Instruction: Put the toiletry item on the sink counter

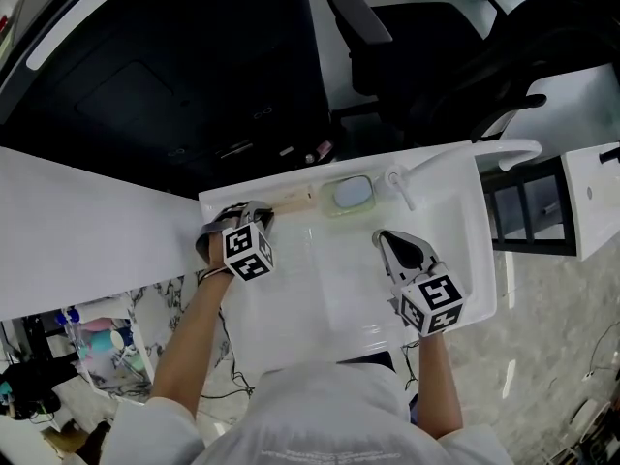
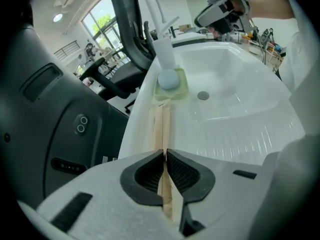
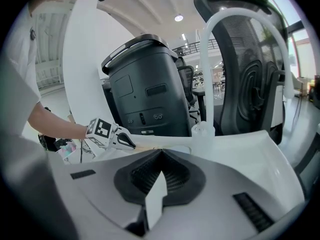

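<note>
A long, flat tan wooden toiletry stick [image 1: 294, 201] lies along the back ledge of the white sink [image 1: 470, 260], just left of the soap dish [image 1: 352, 194]. My left gripper [image 1: 260, 213] is shut on the stick's near end. In the left gripper view the stick [image 2: 162, 126] runs out from between the pads, left gripper [image 2: 164, 153], toward the green soap dish [image 2: 171, 82] with its pale blue soap. My right gripper [image 1: 385, 239] hovers over the basin's right part, jaws shut and holding nothing, right gripper [image 3: 161, 152].
A white faucet [image 1: 455, 159] arches over the basin from the back ledge, seen close in the right gripper view as faucet [image 3: 212, 44]. The drain [image 2: 203, 95] sits in the basin. A large black bin [image 1: 165, 66] and a black office chair [image 1: 426, 46] stand behind the sink.
</note>
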A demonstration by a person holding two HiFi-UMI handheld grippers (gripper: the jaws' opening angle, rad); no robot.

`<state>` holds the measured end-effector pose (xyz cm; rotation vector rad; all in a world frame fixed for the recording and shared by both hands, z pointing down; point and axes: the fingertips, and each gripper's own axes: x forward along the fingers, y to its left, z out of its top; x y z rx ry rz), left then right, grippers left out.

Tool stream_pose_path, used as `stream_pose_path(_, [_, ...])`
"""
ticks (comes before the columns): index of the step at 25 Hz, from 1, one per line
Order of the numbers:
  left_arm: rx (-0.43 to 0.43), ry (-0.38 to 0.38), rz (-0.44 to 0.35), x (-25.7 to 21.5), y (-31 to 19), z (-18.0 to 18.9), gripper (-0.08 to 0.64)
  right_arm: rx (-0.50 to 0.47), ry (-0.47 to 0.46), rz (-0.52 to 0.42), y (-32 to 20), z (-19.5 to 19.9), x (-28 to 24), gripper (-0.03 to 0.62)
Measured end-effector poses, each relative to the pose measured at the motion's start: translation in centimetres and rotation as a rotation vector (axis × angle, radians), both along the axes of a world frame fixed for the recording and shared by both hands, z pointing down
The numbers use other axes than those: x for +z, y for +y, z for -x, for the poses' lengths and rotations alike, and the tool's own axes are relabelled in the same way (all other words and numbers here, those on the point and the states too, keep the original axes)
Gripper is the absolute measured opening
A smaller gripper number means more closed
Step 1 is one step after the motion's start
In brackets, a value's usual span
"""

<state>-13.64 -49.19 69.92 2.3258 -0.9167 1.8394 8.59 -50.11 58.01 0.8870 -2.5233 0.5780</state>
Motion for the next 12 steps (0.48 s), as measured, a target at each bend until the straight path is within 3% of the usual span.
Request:
stream_pose_path(2, [-0.047, 0.061, 0.005, 0.0, -0.3, 0.0, 0.023, 0.002, 0.006, -0.003, 0.0, -0.1, -0.1, -0.005])
stream_pose_path(5, [-0.151, 0.227, 0.04, -0.3, -0.6, -0.1, 0.029, 0.004, 0.015, -0.008, 0.1, -0.1, -0.4, -0.005])
stream_pose_path(8, [-0.236, 0.373, 0.08, -0.7, -0.2, -0.4, 0.079, 0.005, 0.016, -0.018, 0.5, 0.1, -0.9, -0.005])
stream_pose_path(12, [-0.259, 0.429, 0.081, -1.5, 1.1, -0.4, 0.144, 0.011, 0.022, -0.043, 1.6, 0.3, -2.1, -0.005])
